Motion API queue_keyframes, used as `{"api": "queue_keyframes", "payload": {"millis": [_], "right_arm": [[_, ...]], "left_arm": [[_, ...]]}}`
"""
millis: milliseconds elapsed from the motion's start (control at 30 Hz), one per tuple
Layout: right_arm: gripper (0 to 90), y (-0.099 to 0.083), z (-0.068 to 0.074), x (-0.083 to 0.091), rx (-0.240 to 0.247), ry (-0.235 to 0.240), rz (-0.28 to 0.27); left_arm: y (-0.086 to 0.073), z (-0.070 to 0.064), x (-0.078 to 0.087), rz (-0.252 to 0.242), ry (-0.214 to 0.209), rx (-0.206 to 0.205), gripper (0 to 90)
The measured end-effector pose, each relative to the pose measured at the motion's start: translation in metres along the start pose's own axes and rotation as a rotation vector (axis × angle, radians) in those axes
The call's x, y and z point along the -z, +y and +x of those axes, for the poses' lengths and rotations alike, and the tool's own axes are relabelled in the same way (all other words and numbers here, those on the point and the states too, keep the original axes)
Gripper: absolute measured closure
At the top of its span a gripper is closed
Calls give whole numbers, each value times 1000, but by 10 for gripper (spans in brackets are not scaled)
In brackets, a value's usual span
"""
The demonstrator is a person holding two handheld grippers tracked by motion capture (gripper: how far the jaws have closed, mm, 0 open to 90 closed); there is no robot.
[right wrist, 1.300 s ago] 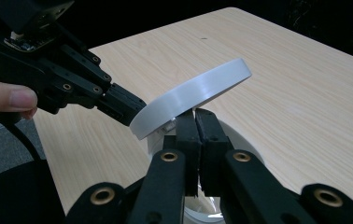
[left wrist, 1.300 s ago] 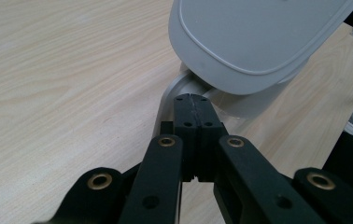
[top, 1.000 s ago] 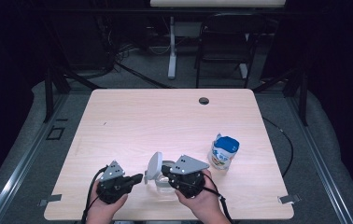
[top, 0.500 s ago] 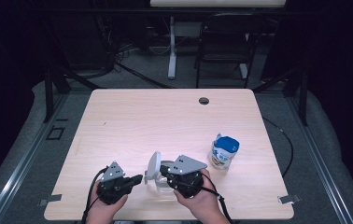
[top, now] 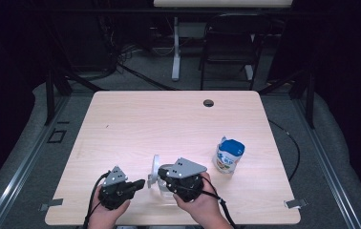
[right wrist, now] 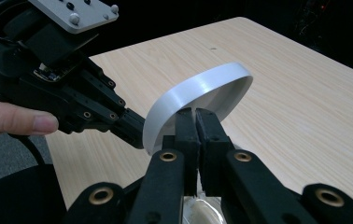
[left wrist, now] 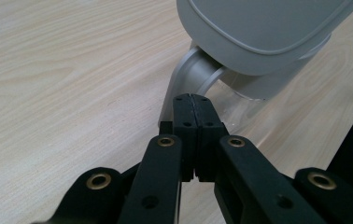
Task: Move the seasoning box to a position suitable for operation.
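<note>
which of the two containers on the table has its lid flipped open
The clear container between the two grippers: its white hinged lid stands up open. The blue-capped bottle farther right is closed.

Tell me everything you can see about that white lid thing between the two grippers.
The white lid is a round, smooth, plastic-looking cap, glossy outside and hollow inside, with a curved hinge arm at its base. It stands open, tilted up on edge, near the front edge of the wooden table. The left gripper, jaws together, presses against its hinge; the right gripper meets its rim.
</note>
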State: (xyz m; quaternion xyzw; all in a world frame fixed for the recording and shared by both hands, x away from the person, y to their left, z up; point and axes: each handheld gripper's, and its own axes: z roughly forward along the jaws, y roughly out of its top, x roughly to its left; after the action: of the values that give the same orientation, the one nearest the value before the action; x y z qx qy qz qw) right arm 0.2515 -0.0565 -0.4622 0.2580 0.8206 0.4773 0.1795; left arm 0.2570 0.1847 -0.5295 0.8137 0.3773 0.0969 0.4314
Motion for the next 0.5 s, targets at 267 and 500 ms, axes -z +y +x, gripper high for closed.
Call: {"api": "queue_keyframes", "payload": {"millis": [267, 500], "right_arm": [[876, 1, 1, -3, 2, 3, -3], [856, 0, 1, -2, 11, -7, 3]], "left_arm": [[-2, 0, -2, 7, -4, -6, 883], [-3, 1, -3, 15, -10, 4, 872]]}}
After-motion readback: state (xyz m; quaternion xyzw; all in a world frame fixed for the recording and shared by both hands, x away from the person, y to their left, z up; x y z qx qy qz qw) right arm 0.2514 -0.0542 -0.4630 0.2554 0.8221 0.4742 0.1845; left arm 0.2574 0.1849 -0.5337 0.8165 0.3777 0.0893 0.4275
